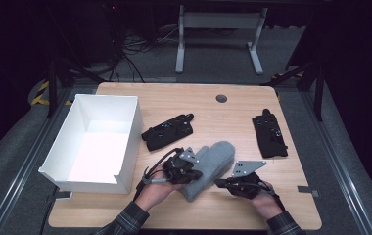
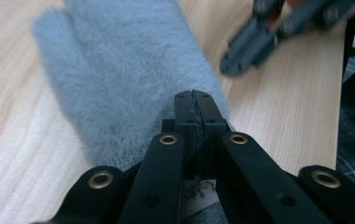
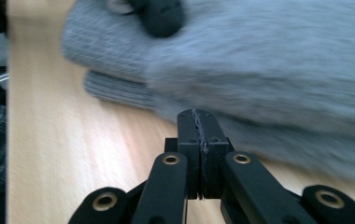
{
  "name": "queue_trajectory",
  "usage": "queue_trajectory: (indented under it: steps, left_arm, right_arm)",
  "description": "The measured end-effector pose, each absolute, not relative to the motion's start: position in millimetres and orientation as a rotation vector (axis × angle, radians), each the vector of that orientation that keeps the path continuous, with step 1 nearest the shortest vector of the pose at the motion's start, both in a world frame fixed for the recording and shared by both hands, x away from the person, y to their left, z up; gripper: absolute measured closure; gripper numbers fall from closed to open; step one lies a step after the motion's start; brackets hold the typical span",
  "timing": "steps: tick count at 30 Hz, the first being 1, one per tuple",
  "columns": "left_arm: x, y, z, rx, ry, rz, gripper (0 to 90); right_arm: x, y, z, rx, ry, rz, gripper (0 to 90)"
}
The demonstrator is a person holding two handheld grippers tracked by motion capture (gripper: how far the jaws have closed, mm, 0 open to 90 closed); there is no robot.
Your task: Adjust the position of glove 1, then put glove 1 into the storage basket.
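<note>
- Fluffy grey woollen mitten [image 1: 210,167]: flat on the pale wooden surface [image 1: 233,110], near its front edge.
- Left tongs [image 1: 192,172]: jaws closed together, empty, over the mitten's cuff.
- Right tongs [image 1: 219,183]: closed, empty, just beside the mitten.

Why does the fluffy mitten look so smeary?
Right gripper view: the mitten is streaked with blur, though the shut tongs stay sharp. Left gripper view: the fur is clearer, the other tongs are fuzzy. High view: dark room, bright glare in the box.
</note>
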State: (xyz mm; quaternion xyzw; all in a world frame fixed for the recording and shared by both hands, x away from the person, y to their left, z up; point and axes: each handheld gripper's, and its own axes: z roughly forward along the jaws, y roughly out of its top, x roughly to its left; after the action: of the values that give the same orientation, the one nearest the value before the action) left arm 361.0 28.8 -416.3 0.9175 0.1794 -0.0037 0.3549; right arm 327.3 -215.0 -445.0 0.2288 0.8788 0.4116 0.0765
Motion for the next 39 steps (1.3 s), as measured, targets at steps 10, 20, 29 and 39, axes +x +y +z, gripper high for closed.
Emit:
queue_trajectory:
  steps: [10, 20, 29, 39]
  left_arm:
    - [358, 23, -420, 2.401, 0.439, -0.003, 90.0]
    - [367, 39, -399, 2.297, 0.471, 0.042, 62.9]
    - [401, 32, -401, 2.291, 0.524, 0.017, 33.7]
    - [417, 12, -419, 2.314, 0.573, -0.042, 17.1]
  right_arm:
    - [334, -262, -443, 0.841, 2.494, 1.161, 75.6]
    - [334, -289, -451, 0.965, 2.392, 1.083, 36.1]
    - [329, -310, -459, 1.063, 2.358, 1.059, 25.3]
    - [328, -315, -462, 1.085, 2.359, 1.041, 22.5]
